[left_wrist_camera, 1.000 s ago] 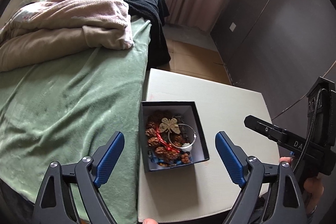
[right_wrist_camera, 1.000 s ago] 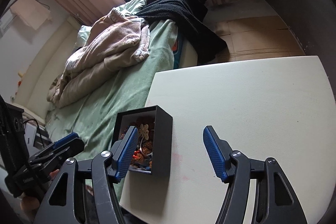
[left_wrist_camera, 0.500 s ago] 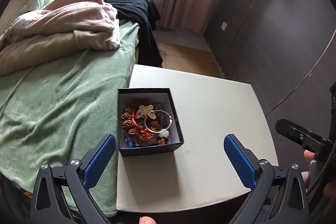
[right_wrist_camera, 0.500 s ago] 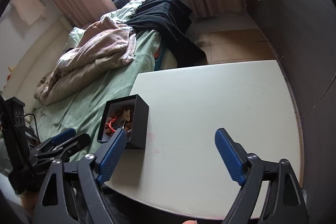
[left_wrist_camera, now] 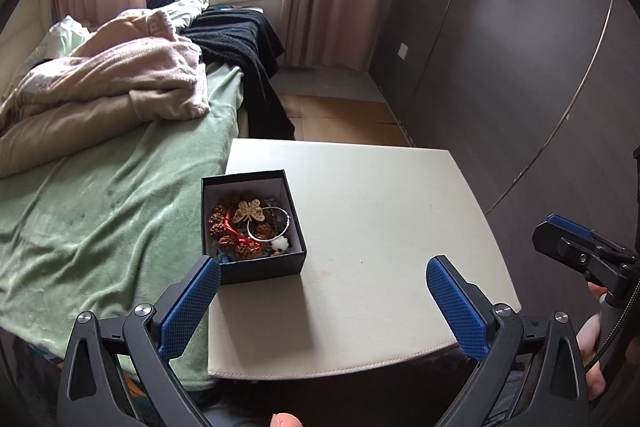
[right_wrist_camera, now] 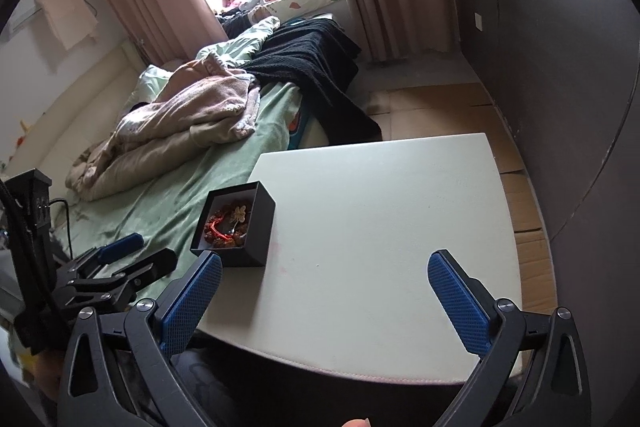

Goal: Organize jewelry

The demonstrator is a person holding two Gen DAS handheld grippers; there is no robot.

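Note:
A small black open box [left_wrist_camera: 253, 223] sits at the left edge of a white table [left_wrist_camera: 380, 227]. It holds a brown bead bracelet with red cord [left_wrist_camera: 228, 227], a butterfly charm [left_wrist_camera: 250, 211] and a silver ring bangle [left_wrist_camera: 268, 227]. The box also shows in the right wrist view [right_wrist_camera: 236, 223]. My left gripper [left_wrist_camera: 324, 301] is open and empty, held back above the table's near edge. My right gripper [right_wrist_camera: 324, 301] is open and empty, also back from the near edge. The right gripper shows at the right of the left wrist view [left_wrist_camera: 576, 247]; the left gripper shows at the left of the right wrist view [right_wrist_camera: 116, 267].
A bed with a green blanket [left_wrist_camera: 100, 219] lies against the table's left side, with a beige blanket [left_wrist_camera: 104, 87] and black cloth [left_wrist_camera: 248, 55] on it. A dark wardrobe wall [left_wrist_camera: 500, 59] stands to the right. Cardboard [left_wrist_camera: 344, 119] covers the floor beyond the table.
Both grippers have pulled back and up from the box. The box now looks smaller and farther away in both views. Both stay open.

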